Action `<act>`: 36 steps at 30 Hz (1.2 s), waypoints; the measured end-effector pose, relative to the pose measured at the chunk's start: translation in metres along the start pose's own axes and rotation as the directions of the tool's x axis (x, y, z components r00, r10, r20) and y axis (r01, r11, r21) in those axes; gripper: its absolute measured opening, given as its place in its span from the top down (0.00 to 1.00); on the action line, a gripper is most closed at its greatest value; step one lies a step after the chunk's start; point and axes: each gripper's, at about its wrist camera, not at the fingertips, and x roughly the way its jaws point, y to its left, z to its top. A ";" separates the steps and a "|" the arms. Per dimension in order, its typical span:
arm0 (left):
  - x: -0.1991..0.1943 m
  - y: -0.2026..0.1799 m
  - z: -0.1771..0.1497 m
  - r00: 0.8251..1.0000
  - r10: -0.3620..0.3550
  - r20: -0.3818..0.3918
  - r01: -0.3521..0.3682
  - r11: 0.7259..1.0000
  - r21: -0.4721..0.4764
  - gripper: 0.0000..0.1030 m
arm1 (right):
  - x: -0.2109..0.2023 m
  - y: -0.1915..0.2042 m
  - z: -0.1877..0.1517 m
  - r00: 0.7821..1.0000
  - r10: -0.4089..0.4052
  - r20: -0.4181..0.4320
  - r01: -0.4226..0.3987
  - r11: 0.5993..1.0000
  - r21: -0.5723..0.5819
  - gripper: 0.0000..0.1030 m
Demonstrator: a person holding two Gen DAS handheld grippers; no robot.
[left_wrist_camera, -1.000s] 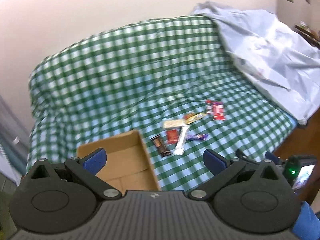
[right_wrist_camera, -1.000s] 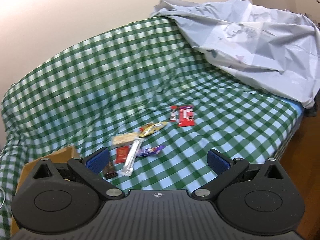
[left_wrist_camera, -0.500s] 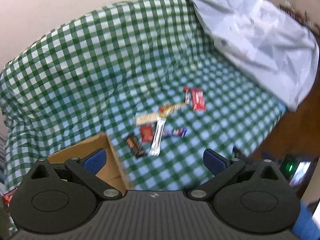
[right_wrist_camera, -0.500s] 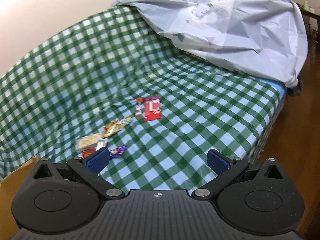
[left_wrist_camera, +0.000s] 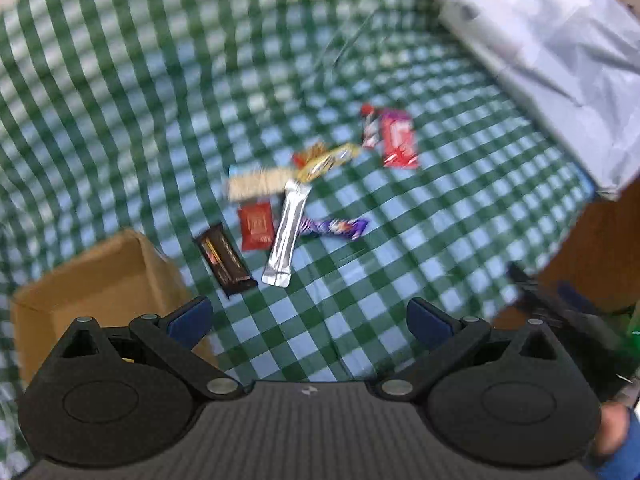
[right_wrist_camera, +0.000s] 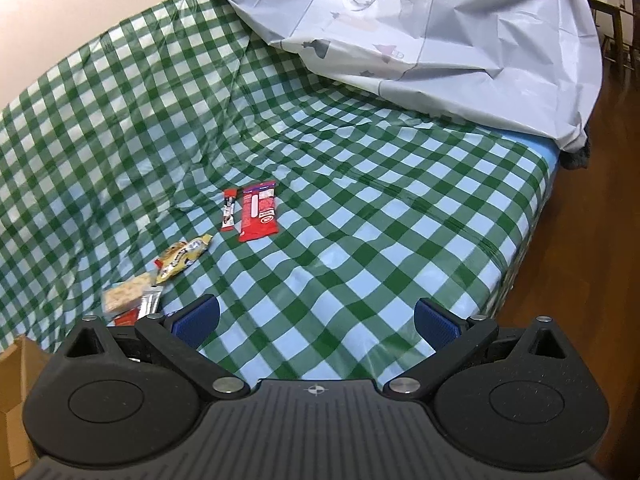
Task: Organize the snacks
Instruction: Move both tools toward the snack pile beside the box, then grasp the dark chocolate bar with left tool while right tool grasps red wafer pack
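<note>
Both tools agape over scattered, somewhat blurred snacks.

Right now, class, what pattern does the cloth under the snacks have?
A green and white check; the cloth shows most sharply in the right wrist view.

We can read no word or number on anything here. The red wrapper carries a white panel and a small oval mark, but we cannot make out its lettering. The narrow red stick beside it has print too small for us to tell. The pale sheet shows drawn figures and faint lettering near a deer shape, which we cannot decipher. The left wrist view is too blurred for any label.
</note>
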 end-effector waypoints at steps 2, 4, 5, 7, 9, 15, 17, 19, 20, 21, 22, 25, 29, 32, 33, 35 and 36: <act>0.045 0.012 0.009 0.998 0.005 -0.065 -0.010 0.998 -0.065 0.00 | 0.015 0.003 0.004 1.000 0.010 0.000 -0.010 1.000 -0.025 0.00; 0.087 0.024 0.017 0.994 0.030 -0.102 -0.040 0.994 -0.099 0.00 | 0.032 0.007 0.008 1.000 0.023 0.010 -0.023 0.998 -0.055 0.00; 0.104 0.029 0.020 0.993 0.053 -0.110 -0.065 0.992 -0.107 0.00 | 0.043 0.009 0.012 1.000 0.022 0.009 -0.022 0.997 -0.075 0.00; 0.138 0.041 0.025 0.989 0.082 -0.127 -0.097 0.988 -0.117 0.00 | 0.070 0.015 0.020 1.000 0.028 0.004 -0.028 0.994 -0.102 0.00; 0.168 0.056 0.028 0.985 0.056 -0.161 -0.083 0.983 -0.165 0.00 | 0.100 0.023 0.030 1.000 0.029 -0.002 -0.029 0.993 -0.114 0.00; 0.227 0.100 0.040 0.983 -0.003 -0.185 -0.051 0.957 -0.286 0.00 | 0.198 0.052 0.053 0.999 0.047 -0.028 -0.051 0.983 -0.176 0.00; 0.240 0.107 0.047 0.981 -0.026 -0.194 -0.035 0.950 -0.309 0.00 | 0.222 0.063 0.054 0.998 0.041 -0.043 -0.049 0.980 -0.193 0.00; 0.248 0.113 0.051 0.981 -0.034 -0.193 -0.030 0.947 -0.319 0.00 | 0.237 0.070 0.052 0.998 0.036 -0.042 -0.044 0.981 -0.189 0.00; 0.251 0.115 0.052 0.980 -0.036 -0.195 -0.027 0.950 -0.310 0.00 | 0.242 0.072 0.052 0.998 0.041 -0.039 -0.047 0.981 -0.190 0.00; 0.253 0.115 0.051 0.980 -0.033 -0.197 -0.026 0.958 -0.287 0.00 | 0.246 0.075 0.050 0.998 0.047 -0.038 -0.054 0.979 -0.196 0.00; 0.254 0.115 0.050 0.981 -0.020 -0.194 -0.032 0.966 -0.257 0.00 | 0.249 0.076 0.050 0.998 0.048 -0.038 -0.055 0.977 -0.207 0.00; 0.258 0.121 0.041 0.980 0.069 -0.188 -0.101 0.980 -0.169 0.00 | 0.263 0.080 0.051 0.999 0.032 -0.034 -0.040 0.969 -0.244 0.00; 0.267 0.132 0.038 0.973 0.087 -0.215 -0.130 0.973 -0.193 0.00 | 0.285 0.082 0.057 1.000 0.008 -0.019 -0.013 0.968 -0.252 0.00; 0.274 0.139 0.039 0.968 0.047 -0.246 -0.115 0.956 -0.269 0.00 | 0.311 0.093 0.060 1.000 -0.015 -0.025 0.008 0.967 -0.256 0.00; 0.278 0.141 0.039 0.965 0.037 -0.260 -0.113 0.953 -0.282 0.00 | 0.318 0.096 0.060 0.999 -0.020 -0.036 0.009 0.966 -0.258 0.00; 0.288 0.147 0.040 0.957 0.022 -0.290 -0.114 0.946 -0.303 0.00 | 0.334 0.105 0.061 0.998 -0.038 -0.060 0.020 0.962 -0.271 0.00; 0.288 0.149 0.041 0.959 0.015 -0.283 -0.106 0.945 -0.311 0.00 | 0.339 0.109 0.060 0.997 -0.050 -0.057 0.031 0.957 -0.288 0.00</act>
